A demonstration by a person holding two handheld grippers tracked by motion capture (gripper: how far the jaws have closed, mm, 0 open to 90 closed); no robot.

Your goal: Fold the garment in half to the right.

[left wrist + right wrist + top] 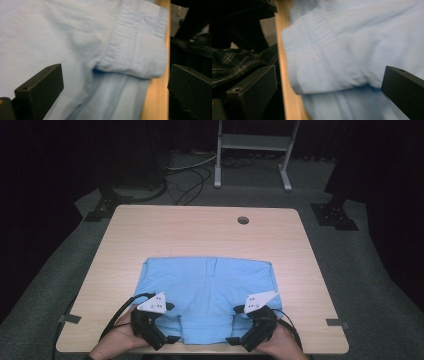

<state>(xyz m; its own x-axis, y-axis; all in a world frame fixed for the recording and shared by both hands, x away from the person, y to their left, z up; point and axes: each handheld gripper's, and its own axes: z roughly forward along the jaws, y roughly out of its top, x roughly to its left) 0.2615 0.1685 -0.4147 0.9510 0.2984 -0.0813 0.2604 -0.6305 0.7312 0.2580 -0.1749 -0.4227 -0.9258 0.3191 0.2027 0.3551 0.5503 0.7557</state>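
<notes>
Two hand-held black grippers sit at the near table edge: left gripper (159, 322) and right gripper (248, 324), both spread wide over the one folded light-blue cotton garment (207, 290). It lies on the pale wooden table (190, 227), long axis left to right.

Light-blue folded shorts (210, 290), flat at table's near edge

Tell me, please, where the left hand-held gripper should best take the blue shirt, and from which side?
Probably at the folded sleeve cuff of the blue shirt, coming from the table's near edge. The cuff forms a thick raised fold near that edge, and the left hand-held gripper already has its jaws open, straddling it.
</notes>
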